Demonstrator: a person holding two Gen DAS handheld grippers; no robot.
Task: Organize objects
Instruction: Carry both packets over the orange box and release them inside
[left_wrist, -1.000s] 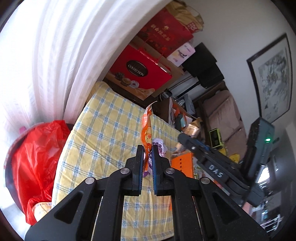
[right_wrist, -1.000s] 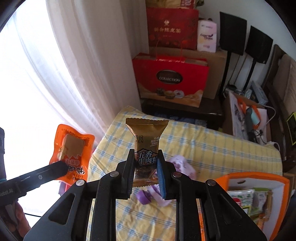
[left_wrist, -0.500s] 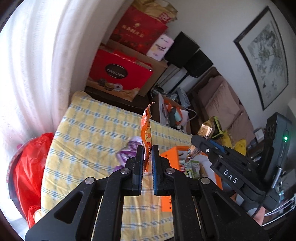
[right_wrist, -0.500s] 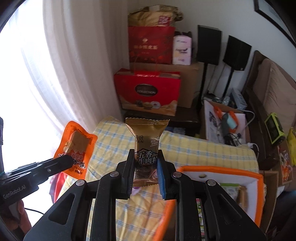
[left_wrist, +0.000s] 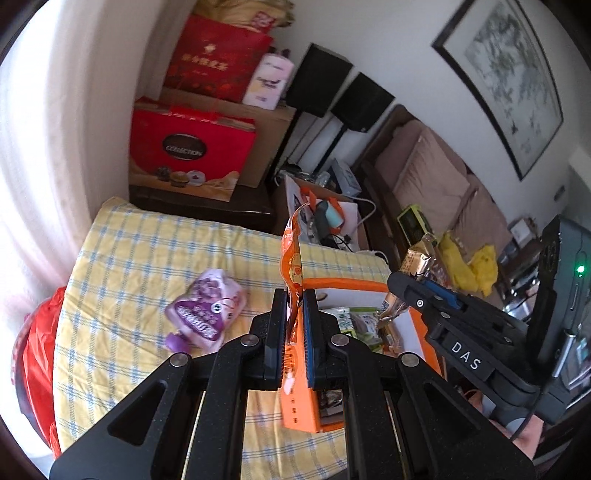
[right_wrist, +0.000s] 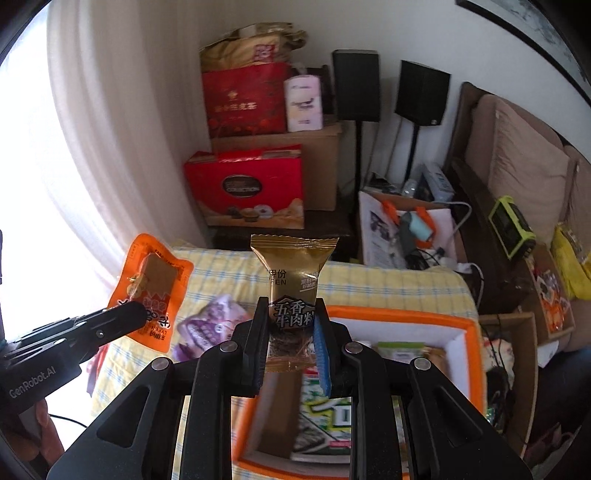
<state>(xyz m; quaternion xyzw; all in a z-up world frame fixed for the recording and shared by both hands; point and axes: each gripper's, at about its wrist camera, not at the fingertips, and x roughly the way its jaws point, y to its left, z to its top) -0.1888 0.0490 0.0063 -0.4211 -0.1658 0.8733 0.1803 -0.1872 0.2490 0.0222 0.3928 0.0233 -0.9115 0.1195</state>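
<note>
Gleaming gold snack packet (right_wrist: 293, 284) (upright), pinched

Left gripper (left_wrist: 294, 314) is showing matte black textured arms, silver round screws and a blue pad on one finger. Right gripper (right_wrist: 290, 325) is showing the same build; white lettering "DAS" and "GenRobot.AI" is appearing on the housings, plus a green LED.

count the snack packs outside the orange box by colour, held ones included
orange: 1, the orange snack pack in the left gripper
gold: 1, the gold beef snack in the right gripper
purple: 1, the purple pouch lying on the checked cloth
total: 3
</note>
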